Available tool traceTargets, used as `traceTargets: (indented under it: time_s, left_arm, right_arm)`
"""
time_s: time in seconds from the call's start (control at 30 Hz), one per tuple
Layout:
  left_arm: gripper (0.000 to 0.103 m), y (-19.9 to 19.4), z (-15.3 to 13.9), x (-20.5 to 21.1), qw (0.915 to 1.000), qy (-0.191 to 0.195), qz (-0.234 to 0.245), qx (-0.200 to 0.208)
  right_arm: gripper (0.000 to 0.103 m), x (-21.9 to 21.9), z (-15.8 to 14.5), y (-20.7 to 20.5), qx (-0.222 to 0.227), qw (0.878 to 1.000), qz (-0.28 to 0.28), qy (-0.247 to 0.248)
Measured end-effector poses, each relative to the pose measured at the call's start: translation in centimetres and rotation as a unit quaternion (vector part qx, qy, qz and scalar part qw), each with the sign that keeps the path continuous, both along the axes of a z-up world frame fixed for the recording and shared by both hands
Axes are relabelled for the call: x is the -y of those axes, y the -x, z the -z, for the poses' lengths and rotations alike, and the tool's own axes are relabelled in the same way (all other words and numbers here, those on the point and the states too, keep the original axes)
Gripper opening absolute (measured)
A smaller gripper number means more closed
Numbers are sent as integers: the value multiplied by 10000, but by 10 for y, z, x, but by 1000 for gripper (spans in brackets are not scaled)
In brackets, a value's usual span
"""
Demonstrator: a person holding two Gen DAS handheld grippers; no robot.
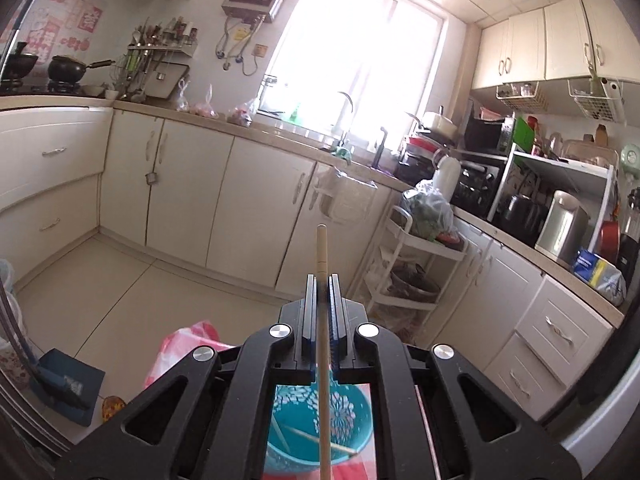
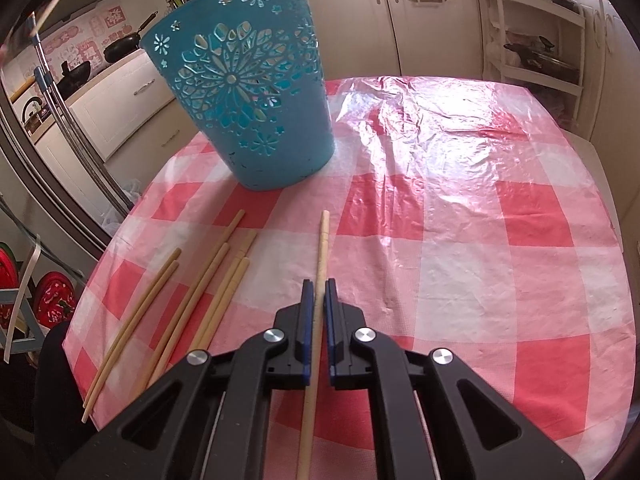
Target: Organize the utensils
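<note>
Left wrist view: the left hand-held gripper (image 1: 322,280) was seen closed on a single chopstick (image 1: 322,256), held aloft with the blue basket (image 1: 348,432) directly beneath its jaws. At least two chopsticks (image 1: 304,436) were already lying inside that basket, so part of the sorting was judged done.

In the right wrist view, the right hand-held gripper (image 2: 319,284) was shown clamped on another chopstick (image 2: 322,248), angled down over the checked tabletop (image 2: 460,240), with the blue basket ahead and to the left of its fingers. About seven loose chopsticks (image 2: 208,280) were left in a scattered bunch on the cloth, just left of the gripper and short of the basket.

Two sticks were therefore in hand and not yet dropped, and the loose bunch remained to be collected; the task was judged to be less than half finished.
</note>
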State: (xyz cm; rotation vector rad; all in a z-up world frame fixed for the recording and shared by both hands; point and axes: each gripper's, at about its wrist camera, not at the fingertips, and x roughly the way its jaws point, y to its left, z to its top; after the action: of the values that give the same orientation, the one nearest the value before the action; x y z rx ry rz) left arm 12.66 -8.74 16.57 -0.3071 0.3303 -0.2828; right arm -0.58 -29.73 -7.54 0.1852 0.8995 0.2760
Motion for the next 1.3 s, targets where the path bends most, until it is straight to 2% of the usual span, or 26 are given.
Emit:
traceTargets:
  time_s: [0.13,0.3,0.57,0.63,0.7,0.8,0.9,1.07,1.3]
  left_arm:
    - [5,-35,11,8,9990,66,-442,64]
    - [5,-63,35,23,9962,-156,-851,31]
    - [7,-59,76,44,9917,-955,-734,-450]
    - [17,-50,84,44,9898,-1111,-659,-603]
    - [47,-38,88,39,9874,-1238,-716,-682]
    - [66,-11,89,27,9860,-1292,-854,-623]
    - [79,23,89,2,9861,-1246,-916,-608]
    - [88,77,103,-43,9838,-1325,-1017,-653]
    - [89,135,156,-117,9717,-1550,-1326,-1189]
  right_arm:
    - [6,2,0,0,-4,10000,-5,-23]
    - [6,2,0,1,-6,10000,-10,-29]
    - [6,2,0,1,-7,10000,-37,-48]
    - [6,2,0,1,-5,10000,-38,-47]
    - [6,2,0,1,-4,10000,-39,-45]
    - [6,2,0,1,0,10000,-40,-24]
    - [7,1,0,1,6,10000,-42,-25]
    - [20,-5,-2,3,53,9998,-167,38]
    - [25,-7,-3,3,34,9998,-90,150]
